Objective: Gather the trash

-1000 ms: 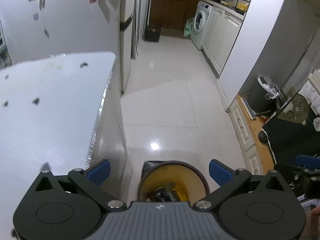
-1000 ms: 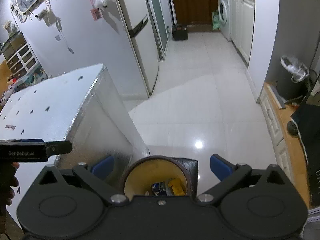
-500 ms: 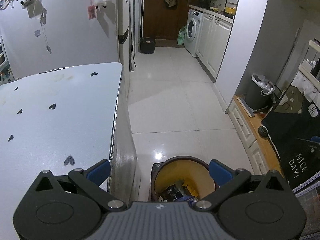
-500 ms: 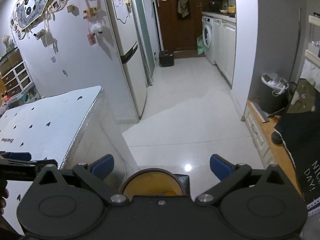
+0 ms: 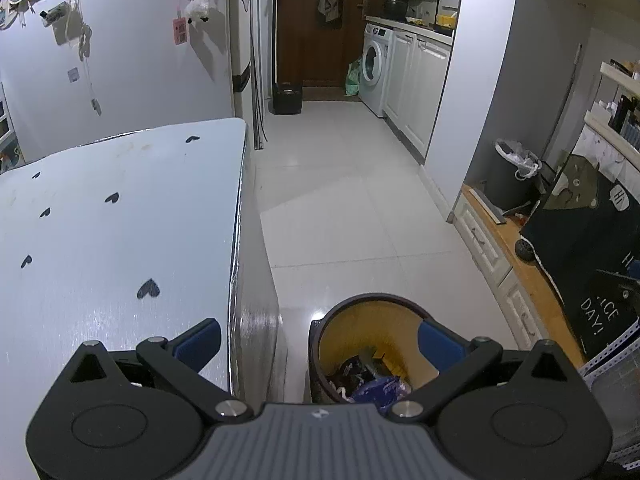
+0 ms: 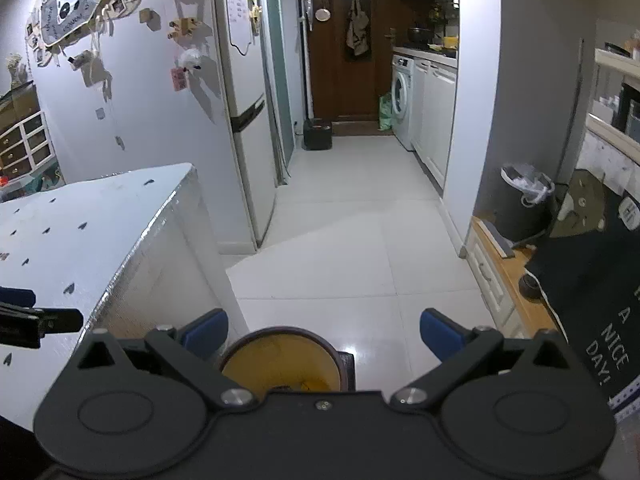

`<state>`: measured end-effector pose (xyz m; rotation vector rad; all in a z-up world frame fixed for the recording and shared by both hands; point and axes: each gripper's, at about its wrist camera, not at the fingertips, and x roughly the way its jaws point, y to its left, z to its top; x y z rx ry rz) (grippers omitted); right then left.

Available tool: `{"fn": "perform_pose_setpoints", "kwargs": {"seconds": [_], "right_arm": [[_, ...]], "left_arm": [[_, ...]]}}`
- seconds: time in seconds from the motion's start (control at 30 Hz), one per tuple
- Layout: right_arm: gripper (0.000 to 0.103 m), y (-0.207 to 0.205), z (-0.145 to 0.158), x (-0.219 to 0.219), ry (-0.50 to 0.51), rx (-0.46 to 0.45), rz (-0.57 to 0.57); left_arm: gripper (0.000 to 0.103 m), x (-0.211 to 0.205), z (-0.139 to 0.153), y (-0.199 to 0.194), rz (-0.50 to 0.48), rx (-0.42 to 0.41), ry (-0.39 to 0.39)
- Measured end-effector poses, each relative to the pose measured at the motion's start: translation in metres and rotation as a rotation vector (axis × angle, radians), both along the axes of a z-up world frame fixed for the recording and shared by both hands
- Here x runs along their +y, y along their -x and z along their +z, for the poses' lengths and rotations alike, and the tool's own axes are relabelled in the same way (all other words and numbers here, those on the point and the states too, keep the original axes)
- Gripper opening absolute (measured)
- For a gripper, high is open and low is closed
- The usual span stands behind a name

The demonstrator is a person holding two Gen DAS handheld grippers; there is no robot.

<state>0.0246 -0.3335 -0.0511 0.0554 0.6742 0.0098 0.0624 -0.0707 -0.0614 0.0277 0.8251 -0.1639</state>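
With no trash showing on the table (image 5: 120, 220), both grippers hang wide and empty. Bin (image 5: 372, 344) sits on floor beside table, below left gripper (image 5: 318, 340) and under right gripper (image 6: 324, 332); wrappers inside. Neither clearly nearer.

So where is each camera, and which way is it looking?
Left wrist: sits on the left gripper, looks over the table edge down the hallway; its open blue fingertips show.
Right wrist: sits on the right gripper, faces the same hallway; its open fingers show, with the left gripper's tip at the left edge.
Both see the yellow-lined bin, fridge and washing machine.
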Motion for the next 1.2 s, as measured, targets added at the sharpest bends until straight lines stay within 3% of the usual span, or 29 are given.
{"fn": "perform_pose_setpoints", "kwargs": {"seconds": [0.6, 1.2], "right_arm": [[0.103, 0.020, -0.037, 0.017, 0.037, 0.011, 0.013], [0.103, 0.026, -0.052, 0.024, 0.055, -0.008, 0.002]], "left_arm": [[0.103, 0.014, -0.033, 0.023, 0.010, -0.002, -0.005], [0.103, 0.007, -0.043, 0.030, -0.006, -0.019, 0.001]]}}
